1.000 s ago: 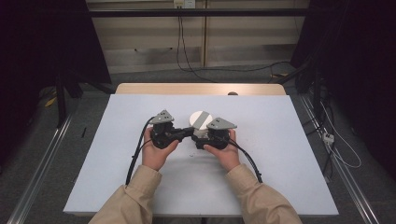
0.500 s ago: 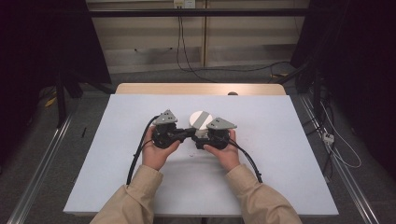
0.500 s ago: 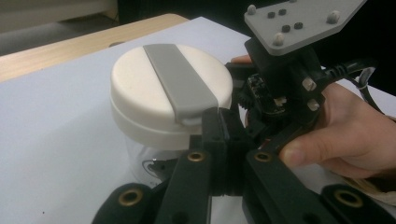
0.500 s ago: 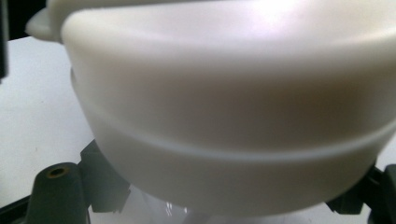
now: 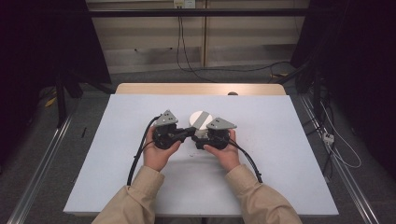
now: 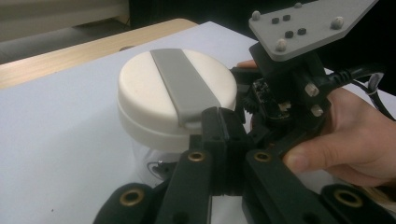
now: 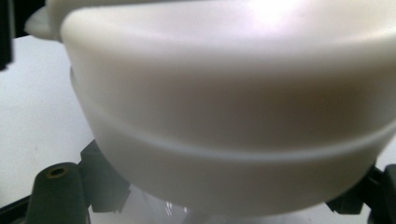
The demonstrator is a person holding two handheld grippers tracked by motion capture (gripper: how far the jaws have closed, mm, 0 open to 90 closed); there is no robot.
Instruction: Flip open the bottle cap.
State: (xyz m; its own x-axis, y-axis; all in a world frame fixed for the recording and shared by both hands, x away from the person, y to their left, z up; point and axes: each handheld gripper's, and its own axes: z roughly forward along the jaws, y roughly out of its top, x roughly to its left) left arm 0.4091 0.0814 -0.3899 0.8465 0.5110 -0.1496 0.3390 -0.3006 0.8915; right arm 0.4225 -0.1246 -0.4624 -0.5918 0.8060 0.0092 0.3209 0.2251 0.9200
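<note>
Both hands are parked near the middle of the white bench (image 5: 280, 154), grippers pointed in toward each other with a small jar between them. The jar (image 5: 201, 119) has a chunky white lid with a grey strip running across the top, and there's a clear body under it that you can just make out in the left gripper view (image 6: 140, 156). It's sitting upright on the bench, a bit toward the far side from the person's hands. The left gripper (image 5: 186, 134) has its jaws clenched together with nothing between them, and the tips sit right up against the lower edge of the lid on the near side; touching or just shy of it, can't say for sure. The right gripper (image 5: 200, 136) looks to be around the jar's clear body below the lid: in the right gripper view the lid (image 7: 224, 107) is huge and blurry right in front of the camera, with a black jaw poking out on either side underneath it. Whether those jaws are actually squeezing the jar or just sitting round it, I can't tell. The right hand (image 6: 345, 144) is wrapped round its gripper's body, tan sleeves (image 5: 135, 200) coming in from the bottom of the high view.
</note>
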